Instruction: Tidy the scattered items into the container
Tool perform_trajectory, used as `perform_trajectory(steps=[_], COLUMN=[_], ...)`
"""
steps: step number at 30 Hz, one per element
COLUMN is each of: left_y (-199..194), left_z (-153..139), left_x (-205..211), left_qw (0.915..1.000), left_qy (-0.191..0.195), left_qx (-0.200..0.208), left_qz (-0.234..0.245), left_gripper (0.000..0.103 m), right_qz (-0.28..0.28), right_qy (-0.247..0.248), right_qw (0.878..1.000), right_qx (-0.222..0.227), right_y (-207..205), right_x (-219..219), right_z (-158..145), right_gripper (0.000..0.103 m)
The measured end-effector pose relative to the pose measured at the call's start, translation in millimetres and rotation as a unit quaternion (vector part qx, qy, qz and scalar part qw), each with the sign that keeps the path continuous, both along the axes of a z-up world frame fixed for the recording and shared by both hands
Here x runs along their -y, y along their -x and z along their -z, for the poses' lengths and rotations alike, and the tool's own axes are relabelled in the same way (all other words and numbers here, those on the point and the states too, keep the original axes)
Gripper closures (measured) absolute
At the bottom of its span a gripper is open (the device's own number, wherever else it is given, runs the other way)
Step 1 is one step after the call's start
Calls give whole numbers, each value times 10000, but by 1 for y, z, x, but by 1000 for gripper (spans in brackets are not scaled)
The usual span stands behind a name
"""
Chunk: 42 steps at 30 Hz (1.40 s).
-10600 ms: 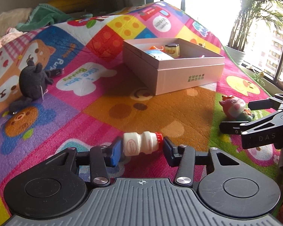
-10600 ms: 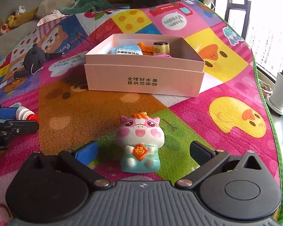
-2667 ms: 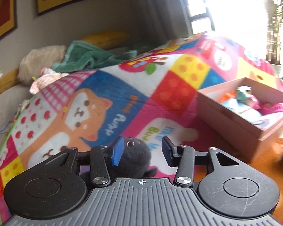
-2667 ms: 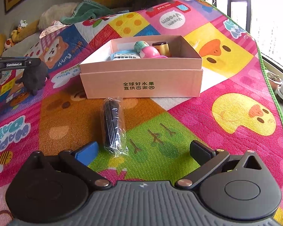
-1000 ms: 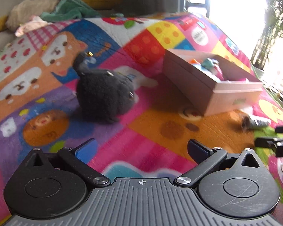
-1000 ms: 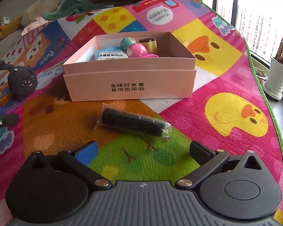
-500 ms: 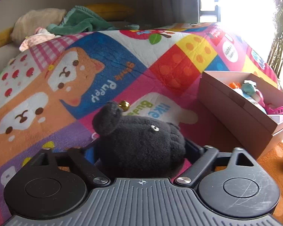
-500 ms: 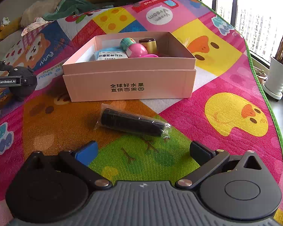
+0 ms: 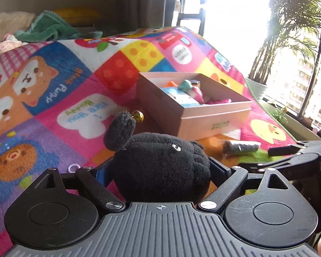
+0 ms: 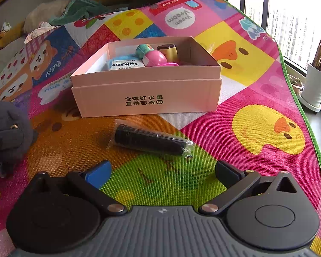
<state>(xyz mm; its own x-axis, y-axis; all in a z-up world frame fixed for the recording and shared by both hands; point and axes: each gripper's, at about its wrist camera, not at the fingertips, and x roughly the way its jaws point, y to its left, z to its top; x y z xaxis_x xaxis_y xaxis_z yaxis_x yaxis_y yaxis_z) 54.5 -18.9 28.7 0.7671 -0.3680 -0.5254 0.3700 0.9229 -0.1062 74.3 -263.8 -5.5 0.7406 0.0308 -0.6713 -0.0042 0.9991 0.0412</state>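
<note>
The left gripper (image 9: 160, 169) clamps a black plush toy (image 9: 162, 167) between its two fingers, the pads pressed into the fur on either side. The jaws have just eased a little wider, with the plush between them. A stubby limb tipped with a small gold bell (image 9: 138, 115) sticks up from the toy at 11 o'clock.

Beyond the plush, at 1 o'clock in the left wrist view, sits an open pink cardboard box (image 9: 216, 121) holding a blue-and-white packet and several pink and teal toys. It rests on a bright cartoon play mat (image 9: 53, 98).

The right gripper (image 10: 161, 172) hangs with its jaws wide apart and nothing between them, low over the mat. Just ahead of it at 12 o'clock lies a black cylinder in clear plastic wrap (image 10: 149, 142), flat on the mat in front of the box's printed wall. At 9 o'clock in that view the plush appears at the frame edge. A potted palm (image 9: 289, 32) stands by the window.
</note>
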Motion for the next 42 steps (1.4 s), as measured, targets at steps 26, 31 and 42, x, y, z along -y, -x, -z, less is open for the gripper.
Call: perform_trajectory(steps=[26,31,42], left_y=[14,14,14], left_z=[27,27,27], left_x=[14,15,16], left_qw=[9951,9948,9949], left_qy=[-687,-740,-726], left_qx=[-586,-584,-584], left_qz=[-400,-397,-397], left_gripper=[0,0,0], right_qz=[95,411,237], right_qy=[-132,-168,259], right_qw=[9999,9990,9990], right_qx=[-34,8,260], right_y=[-4,-27,8], right_x=[-5,-20,-17], right_z=[-4,-6,-8], right_gripper=[0,0,17])
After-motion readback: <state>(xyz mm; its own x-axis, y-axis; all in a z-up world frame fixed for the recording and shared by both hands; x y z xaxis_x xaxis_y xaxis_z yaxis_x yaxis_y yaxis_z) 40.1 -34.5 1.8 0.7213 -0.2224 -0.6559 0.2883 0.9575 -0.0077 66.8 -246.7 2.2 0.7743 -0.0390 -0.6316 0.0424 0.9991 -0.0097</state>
